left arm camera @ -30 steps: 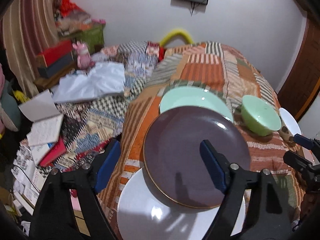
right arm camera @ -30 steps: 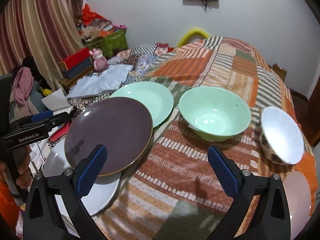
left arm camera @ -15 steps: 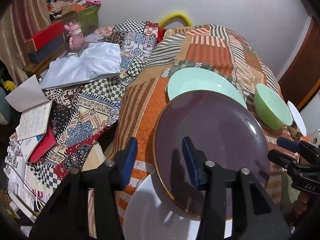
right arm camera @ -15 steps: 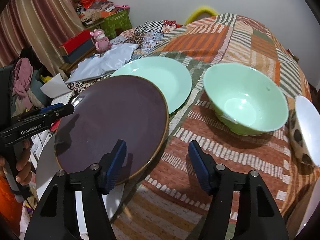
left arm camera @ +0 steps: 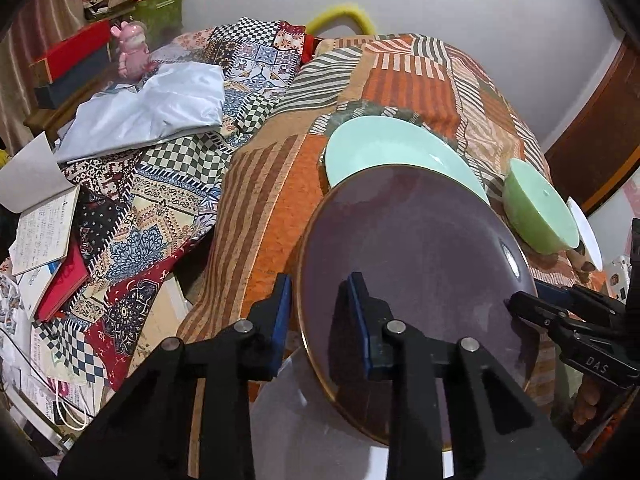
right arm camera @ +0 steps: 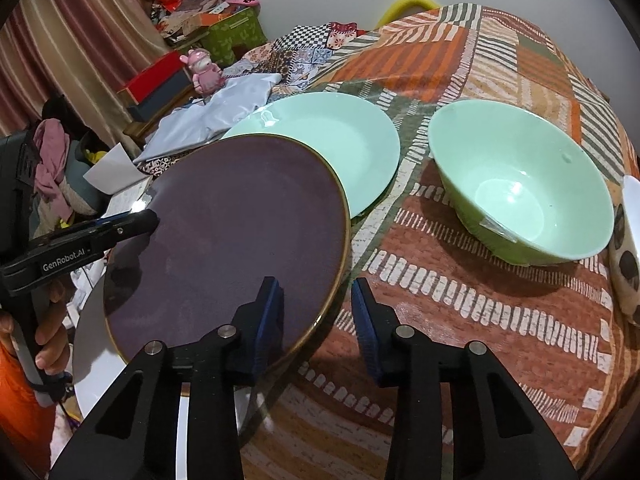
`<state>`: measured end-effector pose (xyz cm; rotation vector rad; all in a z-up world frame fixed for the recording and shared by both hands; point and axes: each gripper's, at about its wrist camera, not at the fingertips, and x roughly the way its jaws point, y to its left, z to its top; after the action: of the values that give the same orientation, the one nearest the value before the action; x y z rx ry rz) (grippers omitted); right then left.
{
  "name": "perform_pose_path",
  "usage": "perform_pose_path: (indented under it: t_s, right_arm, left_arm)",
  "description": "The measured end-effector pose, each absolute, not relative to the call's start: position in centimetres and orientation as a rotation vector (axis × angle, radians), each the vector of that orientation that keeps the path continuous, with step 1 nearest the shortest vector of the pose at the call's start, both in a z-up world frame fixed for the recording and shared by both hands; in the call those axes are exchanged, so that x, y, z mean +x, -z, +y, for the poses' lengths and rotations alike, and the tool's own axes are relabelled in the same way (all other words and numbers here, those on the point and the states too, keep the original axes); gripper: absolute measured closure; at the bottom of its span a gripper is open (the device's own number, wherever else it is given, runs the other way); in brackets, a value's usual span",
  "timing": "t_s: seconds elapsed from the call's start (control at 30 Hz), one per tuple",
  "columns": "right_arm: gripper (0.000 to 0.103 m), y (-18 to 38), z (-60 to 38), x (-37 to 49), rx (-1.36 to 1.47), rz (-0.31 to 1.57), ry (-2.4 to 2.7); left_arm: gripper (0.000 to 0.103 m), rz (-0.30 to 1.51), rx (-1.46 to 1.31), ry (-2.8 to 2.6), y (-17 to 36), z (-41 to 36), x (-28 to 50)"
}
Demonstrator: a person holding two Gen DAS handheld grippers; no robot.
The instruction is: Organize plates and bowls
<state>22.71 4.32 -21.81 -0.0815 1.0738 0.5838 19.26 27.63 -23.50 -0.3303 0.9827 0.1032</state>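
We have both tools at the purple plate [right arm camera: 224, 248], which lies tilted on a white plate [right arm camera: 90, 344] near the bed's [right arm camera: 460, 292] edge, its far rim overlapping the green plate [right arm camera: 336, 136] at about 1 o'clock. Our left tool [left arm camera: 318, 312] straddles the purple rim at 9 o'clock, one pad outside and one over the plate's face; its jaws are narrow and closing, with the rim between them but a sliver of gap showing, so we do not count it as gripped yet. Our right tool [right arm camera: 316, 312] does the same at the plate's 4 o'clock, jaws narrow and closing around the gold-edged rim, not yet pressing. The green bowl [right arm camera: 520, 184] sits well apart at 3 o'clock, and a white bowl [right arm camera: 632, 240] lies at the far right edge. To do this well, we judge that both tools should seat deep enough that the pads bite past the raised lip, then finish closing together so the plate does not pivot. We should lift it level and straight up, clearing the green plate's rim before moving sideways. A glazed rim is likely slippery, so an uneven pinch could let it slide onto the white plate below.
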Motion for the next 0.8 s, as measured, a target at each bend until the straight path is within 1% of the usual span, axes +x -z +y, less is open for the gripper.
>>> perform_pose_path:
  t_s: [0.33,0.8]
  right_arm:
    - [0.069,22.3,4.9,23.2,-0.044,1.093,-0.610]
    - [0.070,21.2,3.3,22.3,-0.033,1.064,-0.581]
  left_arm:
    - [0.074,0.991,-0.347,-0.075,23.6,27.8,19.5]
    - [0.074,0.990,-0.353,-0.056,22.7,26.1,18.6]
